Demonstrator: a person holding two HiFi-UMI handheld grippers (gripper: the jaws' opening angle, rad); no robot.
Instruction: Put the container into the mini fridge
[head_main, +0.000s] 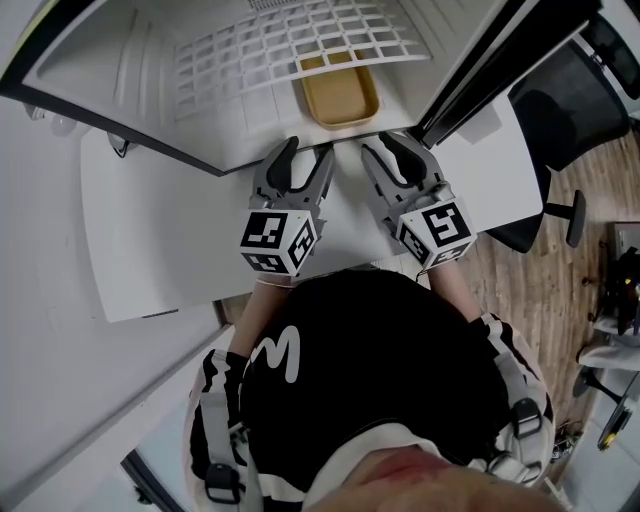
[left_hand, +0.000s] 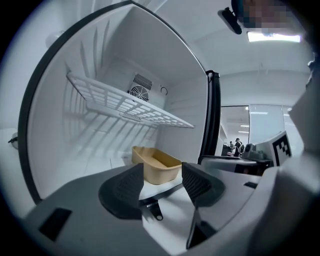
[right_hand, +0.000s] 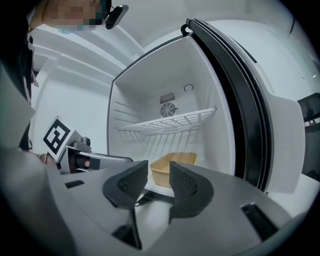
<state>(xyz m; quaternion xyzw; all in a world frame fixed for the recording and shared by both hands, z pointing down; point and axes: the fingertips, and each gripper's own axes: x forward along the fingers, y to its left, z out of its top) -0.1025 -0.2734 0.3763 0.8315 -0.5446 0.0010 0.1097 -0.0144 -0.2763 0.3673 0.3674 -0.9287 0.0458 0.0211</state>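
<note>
a tan, open-topped container (head_main: 340, 95) stands on the floor of a white mini fridge (head_main: 120, 60), below its white wire shelf (head_main: 300, 40) and nearer the wall on the side of the open door (right_hand: 270, 125). from the head view the shelf's front edge covers the container's far end.

in front of the opening, over a white worktop (head_main: 150, 250), a person in a black top with white markings (head_main: 370, 370) holds two tools side by side, both pointing into the fridge. the left hand-held gripper (head_main: 308, 150) has its jaws standing well apart with nothing between them; its own view shows the container beyond the gap, clear of both dark ribbed pads (left_hand: 125, 187). the right hand-held gripper (head_main: 385, 148) also has its jaws apart, the gap narrower than the left's, and it too grips nothing (the container sits past the jaws, deeper in the fridge, touching neither). each tool carries a cube with black-and-white square markers, the left cube (head_main: 278, 240) and the right cube (head_main: 435, 232) just above the person's chest in the head view.

a round fan grille (right_hand: 169, 110) shows on the fridge's back wall above the shelf. to the right of the worktop stands a black office chair (head_main: 570, 90) on a wood-pattern floor (head_main: 540, 280).
</note>
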